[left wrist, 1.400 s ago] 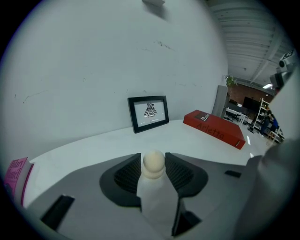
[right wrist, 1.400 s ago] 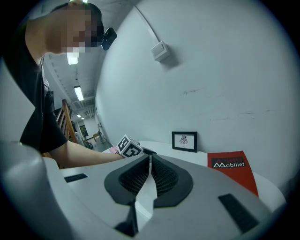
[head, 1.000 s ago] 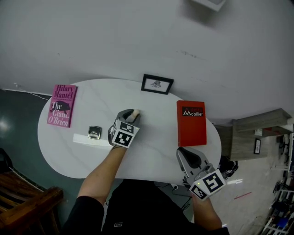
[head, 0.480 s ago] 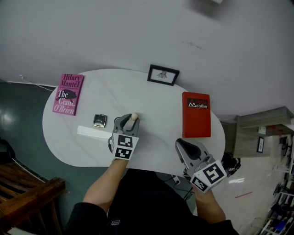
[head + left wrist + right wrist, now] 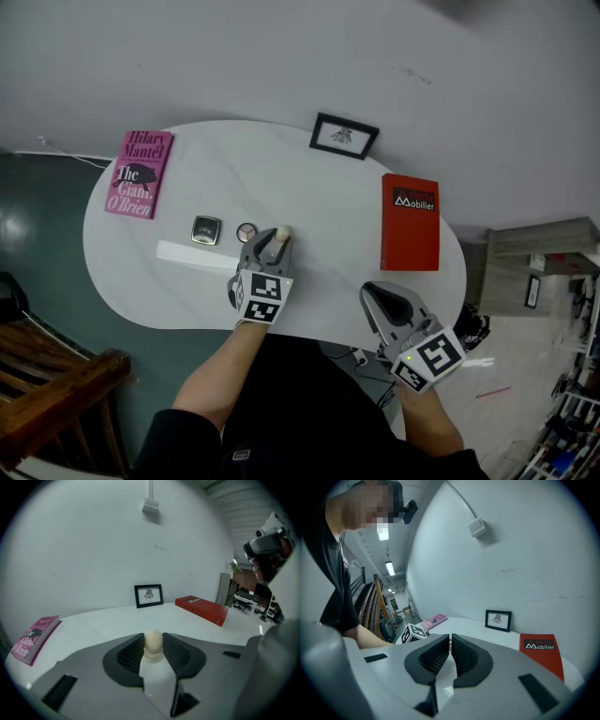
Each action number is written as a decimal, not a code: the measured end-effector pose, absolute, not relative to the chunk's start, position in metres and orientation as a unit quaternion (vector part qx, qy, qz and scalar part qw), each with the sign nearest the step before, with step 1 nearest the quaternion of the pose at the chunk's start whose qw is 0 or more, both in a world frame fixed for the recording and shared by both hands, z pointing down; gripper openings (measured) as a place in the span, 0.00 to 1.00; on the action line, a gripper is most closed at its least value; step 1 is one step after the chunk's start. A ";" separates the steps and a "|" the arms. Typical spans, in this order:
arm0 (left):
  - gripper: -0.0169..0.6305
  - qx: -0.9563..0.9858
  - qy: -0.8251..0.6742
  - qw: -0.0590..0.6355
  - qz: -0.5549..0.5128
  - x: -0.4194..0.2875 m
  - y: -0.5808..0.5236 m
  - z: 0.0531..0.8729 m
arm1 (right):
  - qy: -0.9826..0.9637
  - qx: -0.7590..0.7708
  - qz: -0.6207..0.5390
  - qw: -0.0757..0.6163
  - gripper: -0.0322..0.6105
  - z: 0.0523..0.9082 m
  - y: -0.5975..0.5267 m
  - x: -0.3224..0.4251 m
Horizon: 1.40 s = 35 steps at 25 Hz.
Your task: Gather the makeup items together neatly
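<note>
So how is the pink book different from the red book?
The pink book lies at the left end of the white table in the head view, and the red book lies at the right end. The pink book looks thin, while the red book looks thicker. Both are shut and lie flat.

We see a pale beige, egg-shaped makeup sponge (image 5: 153,645) pinched between the left tongs (image 5: 272,243), its rounded tip poking out past them. Just to its left on the white surface (image 5: 319,202) lie a small round pot (image 5: 247,232) and a dark-faced square compact (image 5: 205,230), side by side, close but apart. A long white strip (image 5: 183,252) lies flat just in front of them.
</note>
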State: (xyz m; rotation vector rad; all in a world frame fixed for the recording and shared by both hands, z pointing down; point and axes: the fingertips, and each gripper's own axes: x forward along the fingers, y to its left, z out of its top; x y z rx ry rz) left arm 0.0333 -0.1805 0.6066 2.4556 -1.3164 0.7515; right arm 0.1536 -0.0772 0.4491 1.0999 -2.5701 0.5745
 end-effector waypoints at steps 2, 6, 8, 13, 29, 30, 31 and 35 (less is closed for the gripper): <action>0.23 0.845 -0.450 0.127 0.260 0.034 -0.179 0.611 | -0.890 0.382 0.200 0.145 0.11 0.450 -0.075 0.153; 0.23 0.848 -0.446 0.116 0.262 0.038 -0.174 0.618 | -0.889 0.384 0.201 0.148 0.11 0.451 -0.070 0.155; 0.23 0.849 -0.445 0.114 0.263 0.040 -0.174 0.622 | -0.888 0.385 0.202 0.151 0.11 0.452 -0.068 0.157; 0.23 0.847 -0.446 0.106 0.269 0.044 -0.176 0.630 | -0.885 0.389 0.201 0.155 0.11 0.450 -0.062 0.162; 0.33 0.841 -0.468 0.083 0.257 0.028 -0.160 0.578 | -0.901 0.384 0.156 0.126 0.11 0.408 -0.060 0.176; 0.30 0.839 -0.473 0.077 0.257 0.025 -0.158 0.571 | -0.904 0.382 0.152 0.120 0.11 0.403 -0.059 0.177; 0.27 0.837 -0.478 0.074 0.255 0.023 -0.156 0.563 | -0.906 0.380 0.148 0.113 0.11 0.400 -0.059 0.179; 0.20 0.829 -0.496 0.063 0.249 0.014 -0.144 0.530 | -0.917 0.368 0.137 0.076 0.11 0.386 -0.058 0.186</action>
